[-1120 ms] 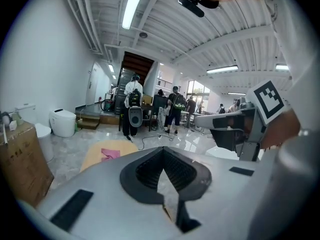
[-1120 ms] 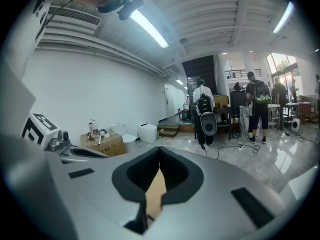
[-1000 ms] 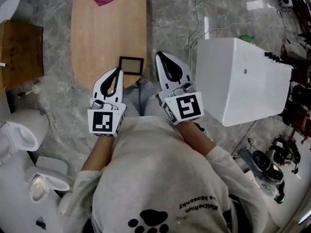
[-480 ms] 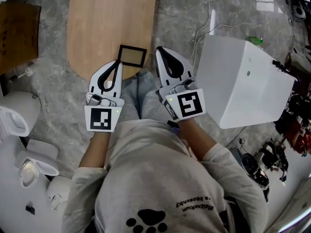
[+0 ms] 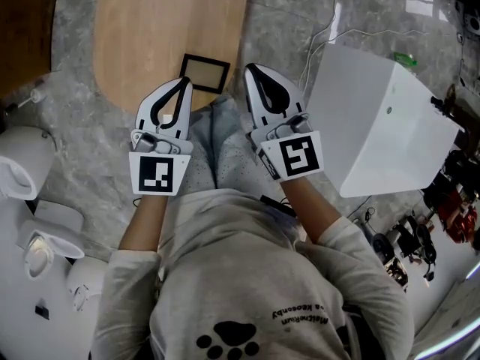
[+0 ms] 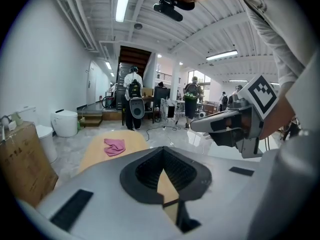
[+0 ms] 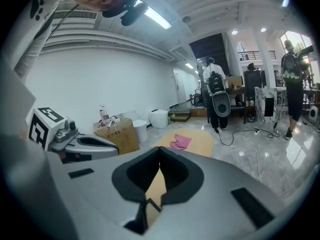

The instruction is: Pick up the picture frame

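The picture frame (image 5: 205,73), small with a black border, lies flat at the near end of the oval wooden table (image 5: 165,21). In the head view my left gripper (image 5: 184,82) is shut and empty, its tip just left of the frame's near corner. My right gripper (image 5: 251,70) is also shut and empty, a little to the right of the frame and off the table's edge. In the left gripper view the shut jaws of the left gripper (image 6: 163,150) point along the table. The right gripper (image 7: 160,149) shows the tabletop through the slot below its closed tips.
A large white box (image 5: 382,118) stands on the marble floor close to my right hand. White toilets (image 5: 22,163) and a cardboard box (image 5: 26,28) are on the left. A pink cloth (image 6: 115,146) lies at the table's far end. People stand far off in the hall.
Both grippers have come down toward the table's near end, still shut. In the head view the frame now lies closer to the left gripper's tip, and the pink cloth has left the picture.
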The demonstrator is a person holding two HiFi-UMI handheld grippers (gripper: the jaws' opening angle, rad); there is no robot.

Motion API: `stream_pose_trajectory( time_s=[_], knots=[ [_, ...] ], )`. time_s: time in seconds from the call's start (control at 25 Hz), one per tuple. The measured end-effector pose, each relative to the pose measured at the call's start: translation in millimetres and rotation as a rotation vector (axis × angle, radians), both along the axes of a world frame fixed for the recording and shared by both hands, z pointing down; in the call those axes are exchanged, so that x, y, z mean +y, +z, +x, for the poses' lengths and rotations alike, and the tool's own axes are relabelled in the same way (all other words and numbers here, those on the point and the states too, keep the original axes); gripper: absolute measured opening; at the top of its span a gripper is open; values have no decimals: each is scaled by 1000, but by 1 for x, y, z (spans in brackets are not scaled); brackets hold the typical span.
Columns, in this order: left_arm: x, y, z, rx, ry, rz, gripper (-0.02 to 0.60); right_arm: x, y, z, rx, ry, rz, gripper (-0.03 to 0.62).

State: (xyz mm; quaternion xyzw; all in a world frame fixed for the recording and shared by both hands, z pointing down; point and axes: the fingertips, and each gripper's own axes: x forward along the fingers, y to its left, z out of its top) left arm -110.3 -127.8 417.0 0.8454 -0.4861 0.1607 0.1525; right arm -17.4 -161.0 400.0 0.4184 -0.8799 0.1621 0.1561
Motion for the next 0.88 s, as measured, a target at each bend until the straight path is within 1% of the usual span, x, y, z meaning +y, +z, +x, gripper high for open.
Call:
stream_pose_trajectory(
  time_s=[0.12, 0.28, 0.48, 0.76, 0.88],
  knots=[
    [1, 13, 6, -3, 9, -8, 8, 1, 13, 0, 1, -8, -11, 8],
    [4, 27, 13, 18, 16, -25, 8, 3, 28, -4, 2, -23, -24, 8],
    [8, 46, 18, -4, 41, -39, 8, 4, 49, -7, 4, -42, -39, 8],
    [8, 73, 13, -10, 31, -56, 9, 6, 81, -12, 7, -60, -60, 8],
    [7, 84, 12, -28, 44, -55, 8, 6, 95, -14, 10, -63, -71, 8]
  ],
)
